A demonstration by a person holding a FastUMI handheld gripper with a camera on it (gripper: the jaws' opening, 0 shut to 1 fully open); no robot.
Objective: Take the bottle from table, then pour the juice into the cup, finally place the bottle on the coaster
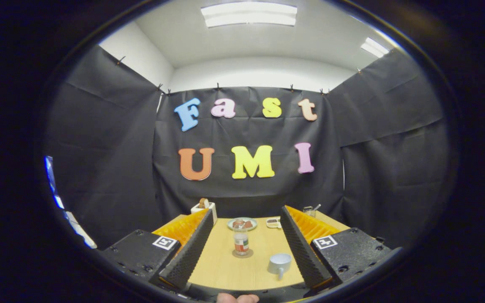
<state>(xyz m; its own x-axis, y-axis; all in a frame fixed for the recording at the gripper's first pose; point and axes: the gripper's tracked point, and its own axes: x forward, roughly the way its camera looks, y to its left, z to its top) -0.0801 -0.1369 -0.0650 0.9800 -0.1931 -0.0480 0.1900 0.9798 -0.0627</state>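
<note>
A small clear bottle (241,240) with a red, white and green label stands upright on a round coaster (242,253) in the middle of the wooden table (221,269). A pale blue cup (279,263) sits nearer to me and to the right of the bottle, its handle pointing toward me, close to the right finger. My gripper (246,216) is open, its two ribbed black fingers (190,252) spread wide with nothing between them. The bottle and cup lie ahead of the fingers, well apart from both.
Beyond the bottle lies a grey-green plate (242,223) with brown food, and a small white tray (273,223) to its right. A white box (204,207) stands at the back left and a small container (308,209) with a utensil at the back right. A fingertip (237,298) shows below.
</note>
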